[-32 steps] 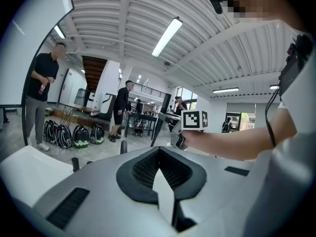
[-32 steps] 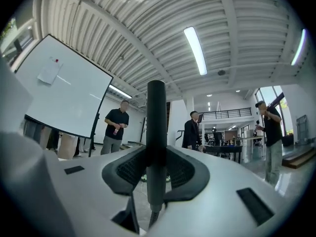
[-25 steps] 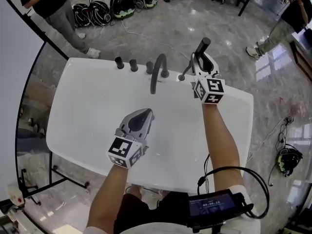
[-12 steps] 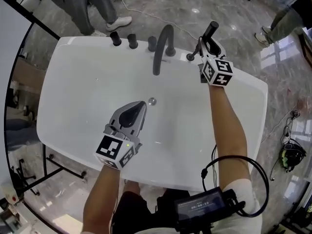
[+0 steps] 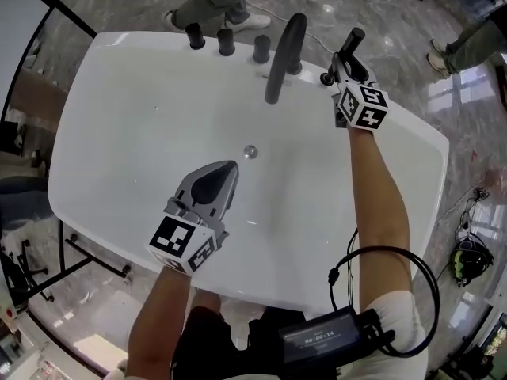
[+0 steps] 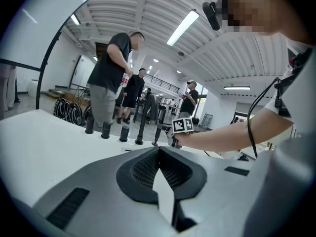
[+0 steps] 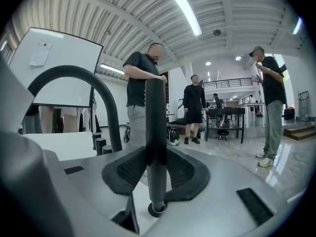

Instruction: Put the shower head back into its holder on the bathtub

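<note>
Closed and empty, the left gripper (image 5: 225, 174) is held over the bathtub (image 5: 119, 101). The right gripper (image 5: 344, 66) is clamped on the upright shower head (image 7: 156, 127), whose foot is set at its holder (image 7: 157, 211). The curved spout (image 5: 283, 50) stands just beside it, with three knobs (image 5: 226, 41) beyond.

The slim black shower head (image 7: 155, 132) stands upright, its foot in the round holder (image 7: 150, 213) on the white bathtub (image 5: 103, 157).

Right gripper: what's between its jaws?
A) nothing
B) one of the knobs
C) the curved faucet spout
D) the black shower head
D: in the right gripper view, the right gripper is closed on both sides of the upright black shower head, while the faucet stands apart to the left.
</note>
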